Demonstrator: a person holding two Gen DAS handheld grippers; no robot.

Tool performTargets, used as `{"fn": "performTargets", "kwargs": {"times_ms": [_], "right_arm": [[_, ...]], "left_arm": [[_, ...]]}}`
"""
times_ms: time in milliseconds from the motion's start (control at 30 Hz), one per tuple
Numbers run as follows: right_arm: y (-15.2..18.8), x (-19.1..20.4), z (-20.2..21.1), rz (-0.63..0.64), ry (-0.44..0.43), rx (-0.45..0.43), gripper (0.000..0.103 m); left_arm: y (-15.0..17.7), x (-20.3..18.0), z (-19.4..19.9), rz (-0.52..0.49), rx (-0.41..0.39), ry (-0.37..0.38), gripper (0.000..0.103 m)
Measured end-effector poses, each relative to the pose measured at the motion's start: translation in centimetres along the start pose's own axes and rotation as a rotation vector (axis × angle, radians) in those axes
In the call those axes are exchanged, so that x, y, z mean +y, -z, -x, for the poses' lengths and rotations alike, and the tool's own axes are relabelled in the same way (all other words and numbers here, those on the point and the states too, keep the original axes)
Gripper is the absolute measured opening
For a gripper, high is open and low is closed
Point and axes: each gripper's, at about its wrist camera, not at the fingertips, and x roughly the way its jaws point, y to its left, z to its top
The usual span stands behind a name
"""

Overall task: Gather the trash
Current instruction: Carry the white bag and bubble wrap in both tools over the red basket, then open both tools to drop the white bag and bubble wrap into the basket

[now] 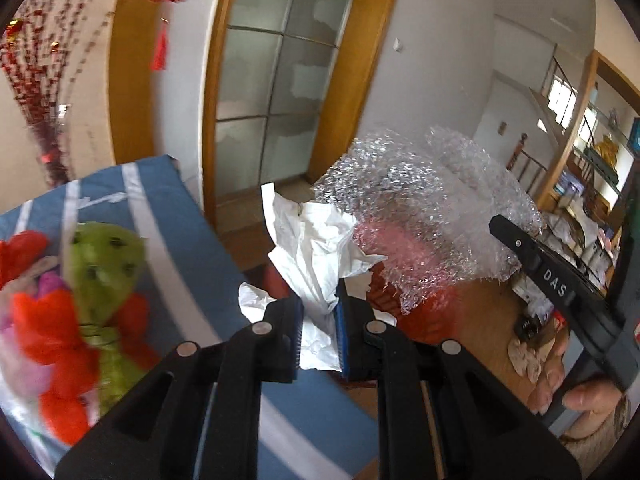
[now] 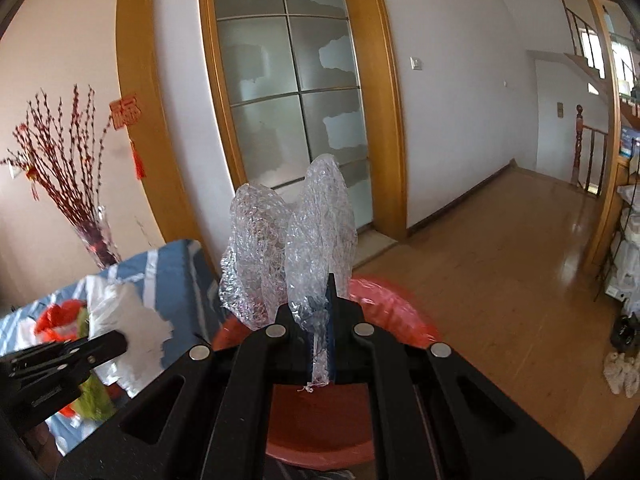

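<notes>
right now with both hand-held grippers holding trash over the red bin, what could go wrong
1. The bubble wrap is pinched only at its bottom edge in the right hand-held gripper; it stands tall and could spill past the red bin when let go.
2. The paper in the left hand-held gripper hangs near the bed edge and may miss the bin.

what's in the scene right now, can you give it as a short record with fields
left hand-held gripper: shut on crumpled white paper
right hand-held gripper: shut on bubble wrap
bin: red-lined trash bin directly below the bubble wrap
surface: blue striped cloth to the left
on the cloth: green and red plush toys
floor: wood
background: frosted glass door, vase of red branches
</notes>
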Motion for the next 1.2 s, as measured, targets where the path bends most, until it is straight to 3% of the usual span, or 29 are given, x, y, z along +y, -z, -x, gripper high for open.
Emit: {"fn": "performTargets", "kwargs": {"times_ms": [167, 600, 667, 733, 800, 867, 1033, 1200], "right_arm": [[1.1, -0.8, -1.3, -0.004, 0.004, 0.04, 0.005], [2.7, -3.9, -2.7, -0.081, 0.007, 0.09, 0.006], [2.9, -4.2, -2.9, -0.095, 0.003, 0.097, 0.011], [3.0, -4.5, -3.0, -0.111, 0.006, 0.104, 0.031], [3.2, -5.0, -2.9, -0.129, 0.008, 0.103, 0.038], [3.3, -5.4, -2.7, -0.137, 0.022, 0.102, 0.039], [3.2, -6.3, -2.0, -0.157, 0.059, 0.077, 0.055], [3.1, -6.0, -1.3, -0.156, 0.073, 0.057, 0.064]], "left_arm": [[0.0, -1.6, -3.5, -0.015, 0.043, 0.026, 0.016], [0.7, -3.5, -8.0, -0.031, 0.116, 0.017, 0.02], [0.8, -3.7, -8.5, -0.032, 0.125, 0.006, 0.029], [1.0, -3.6, -8.8, -0.029, 0.132, -0.004, 0.042], [1.2, -3.4, -9.0, -0.023, 0.139, -0.016, 0.047], [1.5, -3.0, -9.0, -0.015, 0.146, -0.023, 0.05], [2.1, -1.5, -7.7, -0.004, 0.127, -0.069, 0.063], [3.1, -0.1, -5.3, 0.02, 0.106, -0.12, 0.071]]}}
